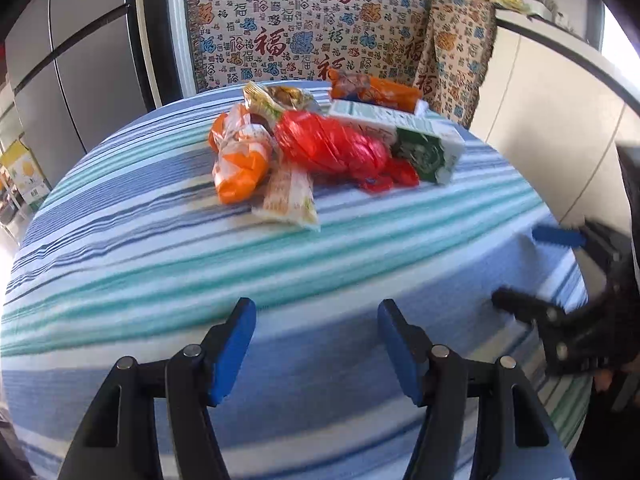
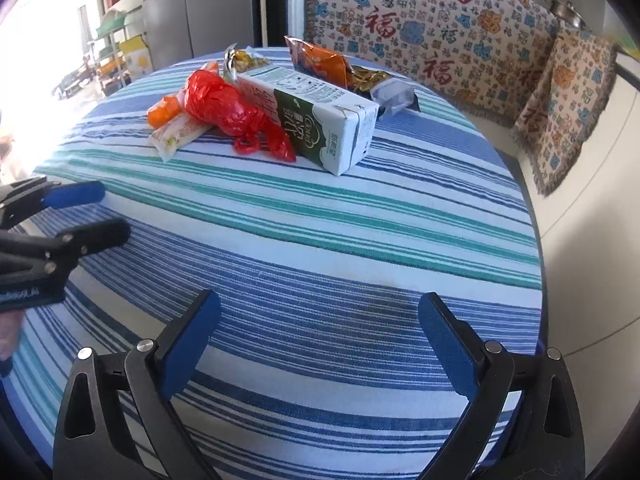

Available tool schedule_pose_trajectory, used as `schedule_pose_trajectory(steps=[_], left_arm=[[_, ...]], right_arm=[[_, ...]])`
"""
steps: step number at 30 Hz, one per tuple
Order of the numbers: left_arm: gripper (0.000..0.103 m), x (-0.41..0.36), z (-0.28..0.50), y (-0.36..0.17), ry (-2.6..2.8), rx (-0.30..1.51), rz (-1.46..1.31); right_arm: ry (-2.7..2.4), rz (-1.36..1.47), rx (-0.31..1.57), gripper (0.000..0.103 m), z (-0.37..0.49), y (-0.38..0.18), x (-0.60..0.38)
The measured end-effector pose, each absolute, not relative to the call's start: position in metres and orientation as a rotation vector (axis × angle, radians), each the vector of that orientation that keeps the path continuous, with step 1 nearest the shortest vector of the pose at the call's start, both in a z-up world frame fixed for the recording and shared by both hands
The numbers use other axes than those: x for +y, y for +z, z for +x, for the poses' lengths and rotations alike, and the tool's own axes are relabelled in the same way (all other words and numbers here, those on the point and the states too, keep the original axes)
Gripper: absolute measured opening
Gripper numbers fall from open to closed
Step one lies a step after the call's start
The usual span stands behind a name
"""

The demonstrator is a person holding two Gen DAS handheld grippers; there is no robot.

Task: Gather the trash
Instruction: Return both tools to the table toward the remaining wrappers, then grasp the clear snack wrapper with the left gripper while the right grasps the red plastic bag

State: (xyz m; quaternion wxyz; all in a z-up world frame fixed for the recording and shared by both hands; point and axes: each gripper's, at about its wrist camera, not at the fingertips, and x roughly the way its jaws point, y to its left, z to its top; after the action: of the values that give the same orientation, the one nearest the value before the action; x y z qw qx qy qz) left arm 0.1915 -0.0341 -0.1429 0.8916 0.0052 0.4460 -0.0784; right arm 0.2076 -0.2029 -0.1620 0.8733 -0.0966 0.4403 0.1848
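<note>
- The milk carton (image 2: pixel 320 120) lies on its side at the far part of the table, white with a dark green panel; whether it holds anything cannot be told.
- The red plastic bag (image 1: pixel 332 146) is crumpled and knotted, resting against the carton's long side, its loose handles spilling toward the near side.
- An orange wrapper (image 1: pixel 238 160) and a pale snack packet (image 1: pixel 288 200) lie at the left of the pile, touching the bag.
- A yellow-green wrapper (image 1: pixel 276 100) and an orange chip bag (image 2: pixel 320 62) sit behind the carton, the chip bag beside a dark packet (image 2: pixel 384 88).
- All the trash is heaped together on the far half of the tablecloth (image 2: pixel 320 220), a round cloth striped blue, white and teal.
- The left gripper (image 1: pixel 316 308) hovers over the near edge with its blue-padded fingers apart, holding nothing.
- The right gripper (image 2: pixel 320 300) hovers likewise, fingers spread wide and empty.
- Behind the table stands a bench draped in a patterned cover (image 1: pixel 312 28) with red characters; grey cabinet doors (image 1: pixel 80 80) are at the left.
</note>
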Motion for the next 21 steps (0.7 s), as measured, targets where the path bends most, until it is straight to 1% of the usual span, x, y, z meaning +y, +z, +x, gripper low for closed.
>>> schedule_pose_trajectory(steps=[3, 9, 11, 12, 15, 21], left_arm=[[0.065, -0.023, 0.22, -0.143, -0.16, 0.92, -0.035], [0.063, -0.023, 0.26, -0.143, -0.145, 0.921, -0.025], [0.036, -0.028, 0.261, -0.143, -0.142, 0.918, 0.005], [0.035, -0.03, 0.26, -0.143, -0.145, 0.918, 0.012], [0.029, -0.029, 0.243, -0.142, -0.179, 0.918, -0.011], [0.031, -0.015, 0.18, -0.136, -0.184, 0.934, 0.01]], right_arm=[[0.38, -0.172, 0.923, 0.102, 0.21, -0.164, -0.206], [0.388, -0.176, 0.923, 0.103, 0.212, -0.163, -0.203], [0.388, -0.176, 0.923, 0.103, 0.211, -0.163, -0.203], [0.388, -0.176, 0.923, 0.103, 0.211, -0.162, -0.203], [0.389, -0.176, 0.923, 0.103, 0.212, -0.162, -0.203], [0.388, -0.176, 0.923, 0.103, 0.212, -0.162, -0.203]])
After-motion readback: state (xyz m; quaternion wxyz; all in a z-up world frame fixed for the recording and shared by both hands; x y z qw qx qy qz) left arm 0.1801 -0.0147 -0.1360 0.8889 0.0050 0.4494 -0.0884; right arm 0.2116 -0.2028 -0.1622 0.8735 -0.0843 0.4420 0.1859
